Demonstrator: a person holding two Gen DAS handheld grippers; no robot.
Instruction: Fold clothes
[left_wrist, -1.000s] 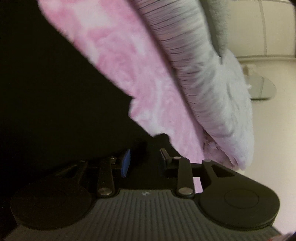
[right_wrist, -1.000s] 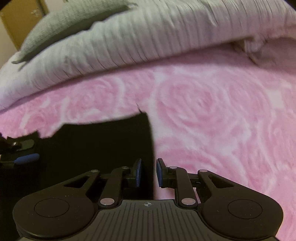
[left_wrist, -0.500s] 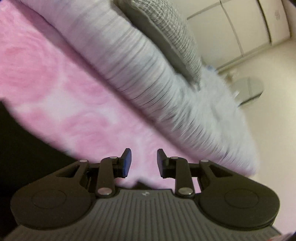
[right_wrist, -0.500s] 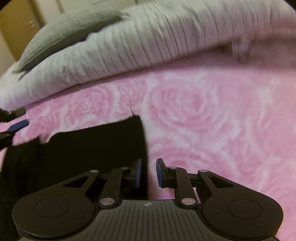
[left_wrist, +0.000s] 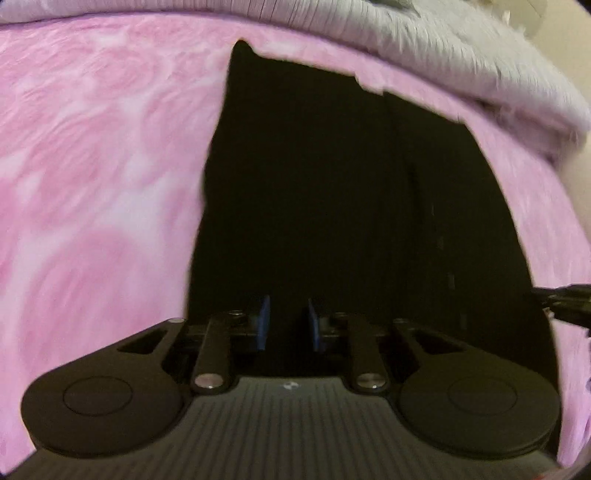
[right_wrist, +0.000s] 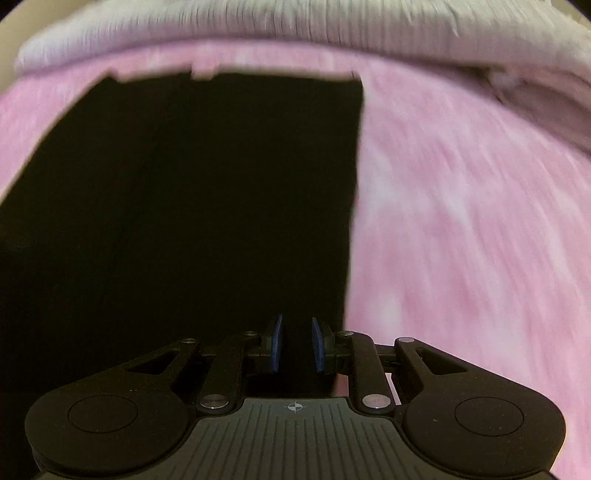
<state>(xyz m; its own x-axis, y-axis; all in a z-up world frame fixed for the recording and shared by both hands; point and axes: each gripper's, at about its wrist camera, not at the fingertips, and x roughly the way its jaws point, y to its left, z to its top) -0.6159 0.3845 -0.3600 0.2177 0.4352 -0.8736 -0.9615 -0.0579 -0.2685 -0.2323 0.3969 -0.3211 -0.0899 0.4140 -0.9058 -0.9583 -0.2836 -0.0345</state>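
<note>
A black garment (left_wrist: 351, 192) lies flat on a pink rose-patterned blanket (left_wrist: 92, 166). It also shows in the right wrist view (right_wrist: 207, 206), with a straight right edge. My left gripper (left_wrist: 287, 321) hovers over the garment's near left part, jaws a little apart, nothing between the blue pads. My right gripper (right_wrist: 295, 345) is over the garment's near right edge, jaws a little apart; whether cloth sits between the pads is not clear against the black. The right gripper's tip shows at the right edge of the left wrist view (left_wrist: 565, 302).
A grey ribbed duvet (left_wrist: 443, 48) is bunched along the far side of the bed, also in the right wrist view (right_wrist: 295, 26). The pink blanket (right_wrist: 461, 221) spreads to the right of the garment.
Both grippers have swung down from looking across the bed to looking down on the garment. The left gripper moved from beyond the cloth to over it.
</note>
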